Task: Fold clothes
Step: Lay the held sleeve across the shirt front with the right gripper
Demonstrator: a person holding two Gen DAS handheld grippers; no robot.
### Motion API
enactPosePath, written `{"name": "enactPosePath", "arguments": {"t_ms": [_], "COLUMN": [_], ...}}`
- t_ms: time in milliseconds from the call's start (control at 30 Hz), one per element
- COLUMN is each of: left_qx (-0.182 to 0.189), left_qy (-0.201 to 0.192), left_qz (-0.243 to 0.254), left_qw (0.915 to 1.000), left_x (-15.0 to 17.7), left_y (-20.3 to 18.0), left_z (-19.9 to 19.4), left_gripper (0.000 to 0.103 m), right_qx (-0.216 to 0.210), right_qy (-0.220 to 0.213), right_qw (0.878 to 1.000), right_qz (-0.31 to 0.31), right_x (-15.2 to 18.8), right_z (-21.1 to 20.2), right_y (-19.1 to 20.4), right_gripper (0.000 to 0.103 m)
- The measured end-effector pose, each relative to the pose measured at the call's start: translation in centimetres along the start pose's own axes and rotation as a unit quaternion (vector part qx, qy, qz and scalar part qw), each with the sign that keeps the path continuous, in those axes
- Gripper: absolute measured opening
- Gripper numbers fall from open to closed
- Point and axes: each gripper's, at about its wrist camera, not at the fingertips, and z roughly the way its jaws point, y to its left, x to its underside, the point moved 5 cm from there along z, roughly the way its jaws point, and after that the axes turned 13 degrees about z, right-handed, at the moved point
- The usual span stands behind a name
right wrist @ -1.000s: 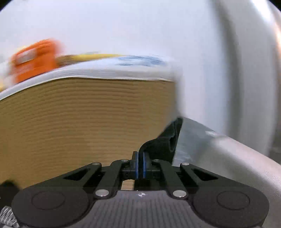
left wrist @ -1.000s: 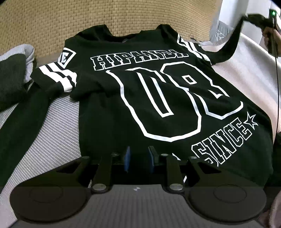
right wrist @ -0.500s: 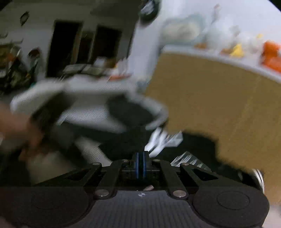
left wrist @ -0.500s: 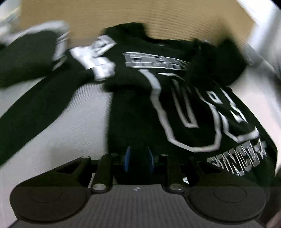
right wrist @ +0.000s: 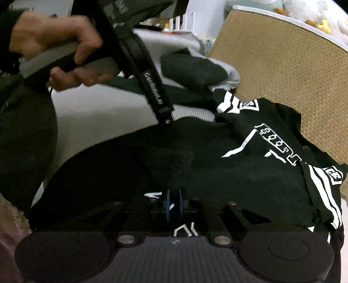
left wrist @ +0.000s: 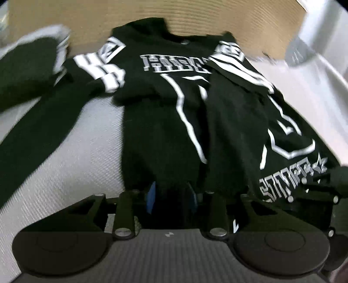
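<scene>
Item: black jersey [left wrist: 156, 122] with white lettering, lying face up on the white bedspread [left wrist: 71, 165] against the woven headboard [left wrist: 195, 19]. Fold status, as we judge it: begun only. We record its right sleeve [left wrist: 235, 113] laid lengthwise over the chest; its left sleeve [left wrist: 43, 122] trails outward, unfolded; body not yet folded. Our left gripper [left wrist: 171, 196] stands parted at the hem, holding nothing; our right gripper [right wrist: 173, 204] is pinched on the sleeve cuff.
</scene>
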Motion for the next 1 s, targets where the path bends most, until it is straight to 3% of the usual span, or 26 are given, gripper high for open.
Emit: {"name": "enactPosePath", "arguments": {"t_ms": [167, 333, 500, 567, 667, 833, 1000], "left_qx": [0.005, -0.001, -0.026, -0.035, -0.026, -0.014, -0.016], "left_qy": [0.007, 0.021, 0.050, 0.060, 0.067, 0.069, 0.070], "left_qz": [0.040, 0.067, 0.129, 0.142, 0.125, 0.104, 0.111], "left_qw": [0.9992, 0.9975, 0.9901, 0.9874, 0.9895, 0.9921, 0.9913], "left_x": [0.0, 0.1, 0.4, 0.5, 0.5, 0.5, 0.5], "left_y": [-1.8, -3.1, -5.2, -5.5, -5.1, -4.7, -5.0], "left_z": [0.5, 1.3, 2.6, 3.0, 3.3, 3.5, 3.5], "left_gripper": [0.042, 0.046, 0.046, 0.047, 0.047, 0.048, 0.048], "right_qx": [-0.031, -0.081, -0.074, -0.032, 0.062, 0.233, 0.280], "right_qy": [0.010, 0.028, -0.009, -0.038, -0.073, -0.067, -0.030], "right_qw": [0.999, 0.996, 0.997, 0.998, 0.992, 0.964, 0.949], "right_qz": [0.002, 0.011, 0.028, 0.048, 0.076, 0.108, 0.139], "right_x": [0.3, 0.7, -0.2, -0.7, -0.9, 0.8, 2.3], "right_z": [0.0, -0.6, -3.4, -4.9, -6.2, -4.8, -2.1], "right_y": [1.4, 2.7, 0.5, -2.7, -9.1, -20.6, -26.0], "right_gripper": [0.030, 0.027, 0.027, 0.029, 0.039, 0.041, 0.041]}}
